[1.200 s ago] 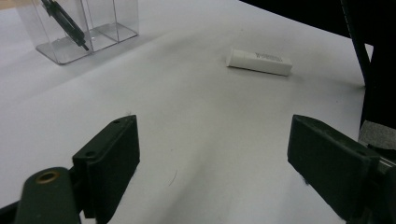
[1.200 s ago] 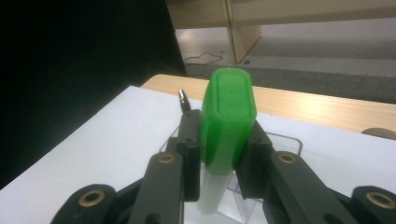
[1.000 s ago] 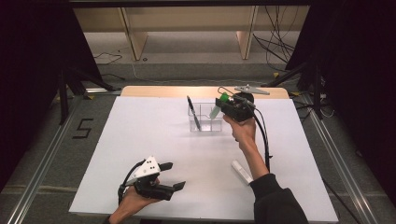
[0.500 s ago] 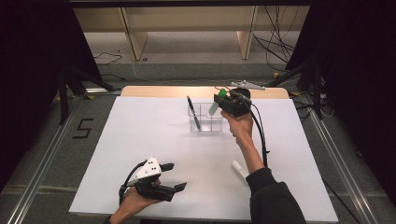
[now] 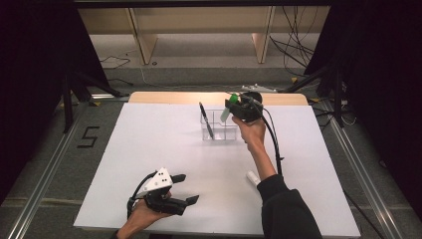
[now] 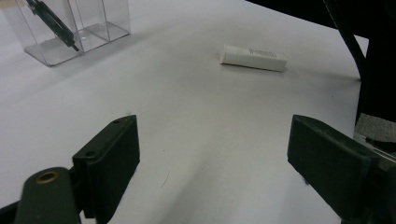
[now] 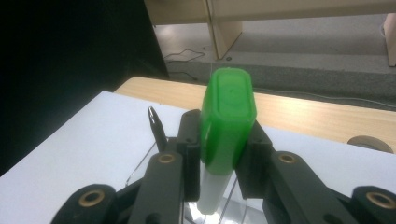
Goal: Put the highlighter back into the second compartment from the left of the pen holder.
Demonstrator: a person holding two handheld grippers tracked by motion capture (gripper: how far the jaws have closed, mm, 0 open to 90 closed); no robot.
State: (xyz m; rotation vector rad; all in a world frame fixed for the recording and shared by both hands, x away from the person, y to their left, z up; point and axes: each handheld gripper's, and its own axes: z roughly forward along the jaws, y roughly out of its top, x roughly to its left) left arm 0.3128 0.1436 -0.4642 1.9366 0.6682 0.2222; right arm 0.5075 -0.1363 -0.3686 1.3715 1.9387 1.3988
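R gripper point(image 7: 219, 175) jaws clamped on the green-capped marker point(image 7: 227, 126), held over the clear organizer point(image 5: 221, 125) at the table's far side. Risk: grip sits at the cap, so the white barrel could hit a divider or rim on the way down and skew or slip. Long axis near vertical, cap up, slight tilt. Black pen point(image 5: 206, 120) already leans in the left compartment. L gripper point(image 5: 185, 189) open, idle near edge; white tube point(image 6: 253, 57) lies flat.

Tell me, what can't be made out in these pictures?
- Lower end of the green-capped white marker: right gripper view, hidden behind the right claw clamped on it.
- Print on the small white tube: left gripper view, too small to read.
- Tip of the black pen in the clear plastic organiser: high view, too small.
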